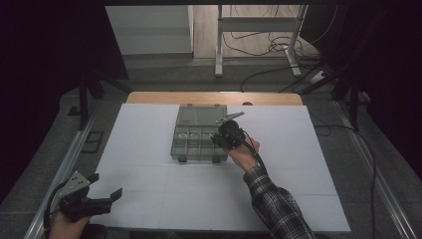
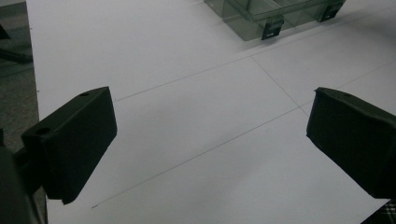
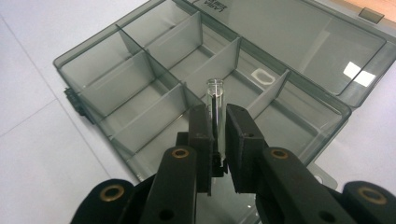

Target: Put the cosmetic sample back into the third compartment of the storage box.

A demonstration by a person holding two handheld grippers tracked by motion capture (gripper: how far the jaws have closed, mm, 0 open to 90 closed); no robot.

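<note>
A smoky clear plastic organizer box [image 1: 199,134] lies open in the middle of the white table, its lid [image 1: 201,115] folded back on the far side. Dividers [image 3: 154,65] split it into several compartments. My right gripper [image 1: 226,133] hovers over the box's right part, shut on a small clear glass vial [image 3: 216,100] that sticks up between the jaws above the compartments. My left gripper [image 1: 94,196] rests at the near left corner of the table, open, with nothing between its jaws. The box's front latches [image 2: 272,29] show far off in the left gripper view.
The white table top [image 1: 149,164] carries faint grid lines. A wooden strip [image 1: 214,98] runs along its far edge. Metal rails [image 1: 64,164] flank the table. Beyond it stand a desk frame [image 1: 259,35] and loose cables [image 1: 278,47] on the floor.
</note>
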